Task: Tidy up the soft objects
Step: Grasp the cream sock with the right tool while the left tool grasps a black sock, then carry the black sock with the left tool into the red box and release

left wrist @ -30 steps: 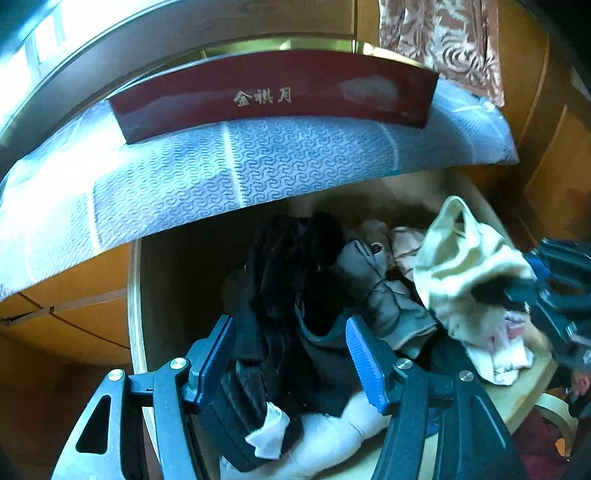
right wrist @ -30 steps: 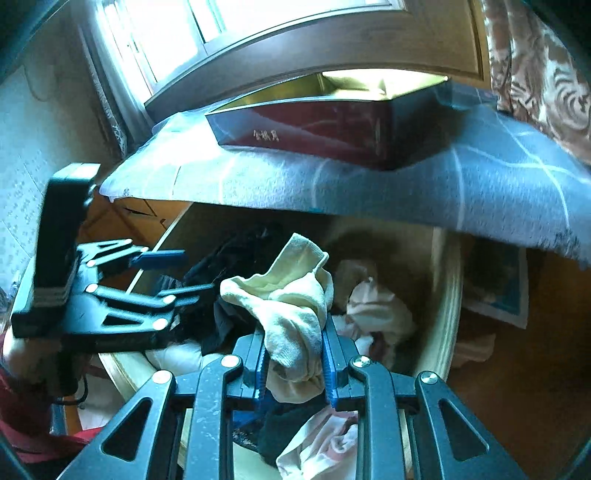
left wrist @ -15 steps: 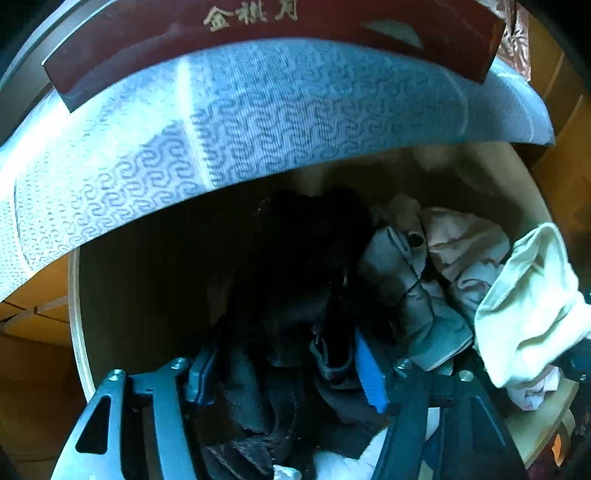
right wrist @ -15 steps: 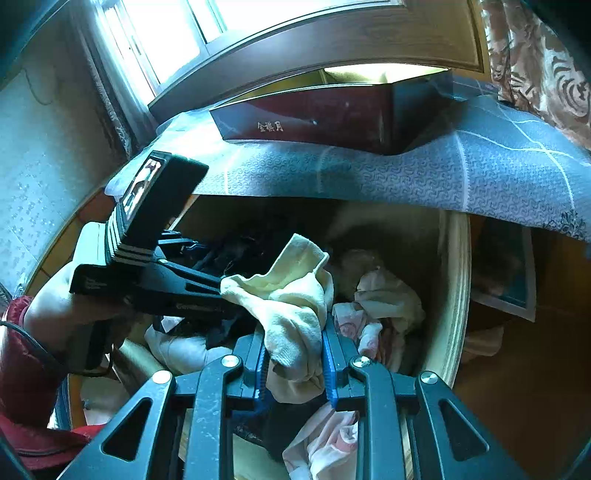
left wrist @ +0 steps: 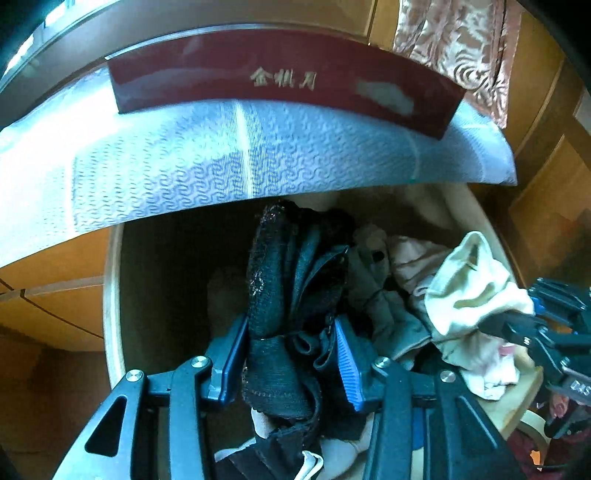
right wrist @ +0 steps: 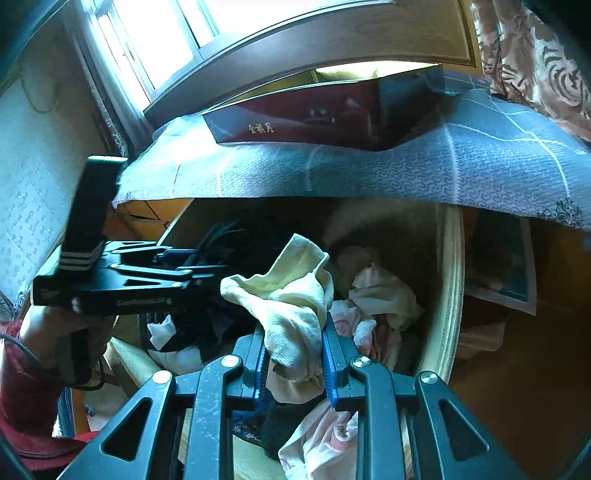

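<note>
a round pale wooden tub (right wrist: 451, 295) of soft clothes sits below a blue patterned cloth (left wrist: 229, 166) bearing a dark red lacquered box (left wrist: 280, 81) by a sunlit window (right wrist: 166, 33). the left hand-held gripper (left wrist: 291, 354), just closing, pinches a black knitted garment (left wrist: 269, 295); the right hand-held gripper (right wrist: 293, 363) pinches a cream sock (right wrist: 291, 295) over the tub.

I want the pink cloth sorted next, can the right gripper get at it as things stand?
Probably not yet. The right gripper is shut on the cream sock, so its jaws are full. The pink cloth lies uncovered in the basket just beside it, so the way looks free once the sock is dropped.
</note>
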Action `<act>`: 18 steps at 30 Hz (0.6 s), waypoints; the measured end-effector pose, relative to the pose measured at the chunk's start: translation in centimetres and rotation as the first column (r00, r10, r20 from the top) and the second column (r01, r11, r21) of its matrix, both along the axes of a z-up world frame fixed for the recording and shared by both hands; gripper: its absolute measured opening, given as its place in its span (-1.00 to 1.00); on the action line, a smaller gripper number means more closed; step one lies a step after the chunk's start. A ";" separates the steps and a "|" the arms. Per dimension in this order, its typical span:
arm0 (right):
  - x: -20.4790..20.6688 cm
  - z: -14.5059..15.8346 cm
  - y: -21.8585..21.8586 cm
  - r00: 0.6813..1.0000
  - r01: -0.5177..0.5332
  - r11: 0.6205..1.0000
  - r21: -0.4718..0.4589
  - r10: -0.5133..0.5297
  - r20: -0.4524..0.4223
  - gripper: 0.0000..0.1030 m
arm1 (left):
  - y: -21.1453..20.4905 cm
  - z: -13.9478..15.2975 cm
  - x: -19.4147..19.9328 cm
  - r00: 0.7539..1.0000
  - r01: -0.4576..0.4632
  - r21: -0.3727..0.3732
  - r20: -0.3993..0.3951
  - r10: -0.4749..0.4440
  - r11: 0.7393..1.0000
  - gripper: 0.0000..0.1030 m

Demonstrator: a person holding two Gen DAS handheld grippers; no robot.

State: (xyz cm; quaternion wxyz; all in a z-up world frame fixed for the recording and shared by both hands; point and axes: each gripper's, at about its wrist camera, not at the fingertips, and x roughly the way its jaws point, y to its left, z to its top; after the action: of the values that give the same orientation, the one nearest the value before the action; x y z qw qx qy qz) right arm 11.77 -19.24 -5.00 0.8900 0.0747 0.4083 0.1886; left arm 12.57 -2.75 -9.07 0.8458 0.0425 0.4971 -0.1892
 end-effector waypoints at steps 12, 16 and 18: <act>1.1 -1.5 0.9 0.998 0.006 1.000 -0.018 -0.007 -0.066 -0.52 | 3.4 2.0 -3.4 0.999 -0.015 -0.143 0.044 0.021 0.990 -0.13; 1.7 -2.3 1.7 0.996 -0.010 0.999 -0.032 0.007 -0.093 -0.52 | 4.4 3.1 -4.2 0.999 0.008 -0.240 0.034 0.000 0.971 -0.13; 2.1 -2.6 2.0 0.994 -0.015 0.999 -0.035 0.012 -0.108 -0.52 | 5.0 4.0 -5.2 0.999 0.025 -0.267 0.046 -0.013 0.963 -0.13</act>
State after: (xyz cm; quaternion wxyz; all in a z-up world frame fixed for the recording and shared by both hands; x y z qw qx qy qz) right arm 13.87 -17.24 -7.60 0.8665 0.0662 0.4597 0.1830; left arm 7.33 2.25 -5.07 0.8526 -0.0631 0.4480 -0.2617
